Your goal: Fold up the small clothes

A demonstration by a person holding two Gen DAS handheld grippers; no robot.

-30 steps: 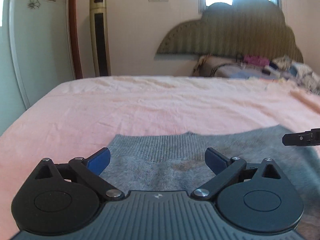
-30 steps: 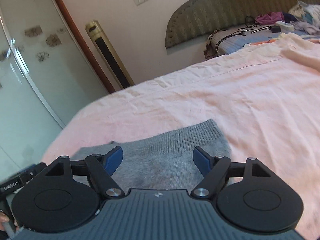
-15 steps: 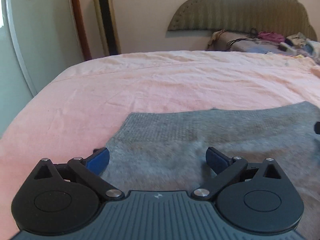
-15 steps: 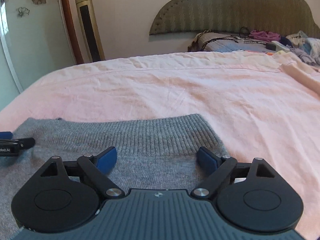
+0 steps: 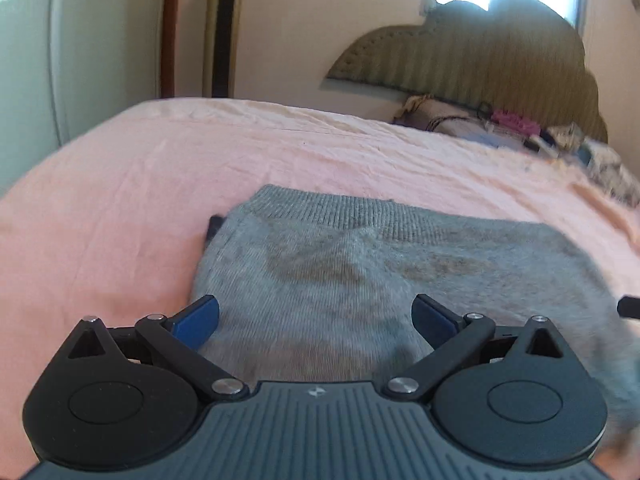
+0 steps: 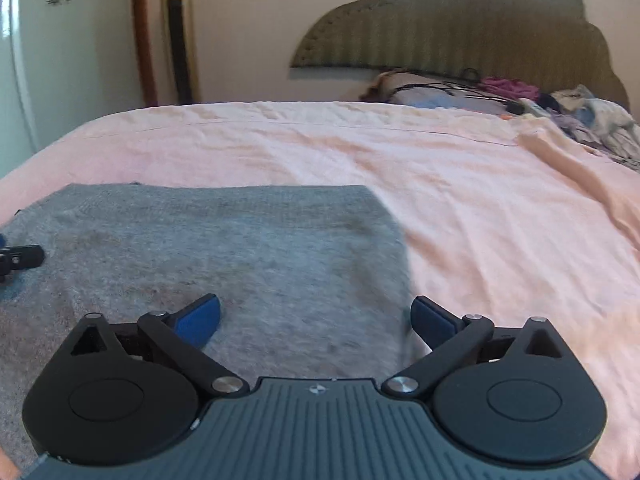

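A grey knitted garment (image 5: 360,272) lies flat on the pink bed sheet (image 5: 120,200), its ribbed band at the far edge. It also shows in the right wrist view (image 6: 240,248). My left gripper (image 5: 316,316) is open and empty over the garment's left part. My right gripper (image 6: 316,316) is open and empty over the garment's right edge. A tip of the right gripper shows at the right edge of the left wrist view (image 5: 628,306). The left gripper's tip shows at the left edge of the right wrist view (image 6: 20,258).
A padded headboard (image 6: 460,28) stands at the far end of the bed. A pile of clothes and cables (image 6: 520,96) lies by it. A tall gold tower fan (image 6: 180,36) and a white wardrobe (image 6: 60,60) stand at the left. A pink fold (image 6: 580,176) lies at right.
Both grippers have shifted over the garment and stayed open. The left view swung right; the ribbed band now shows at the far edge. The garment lies flat as before.
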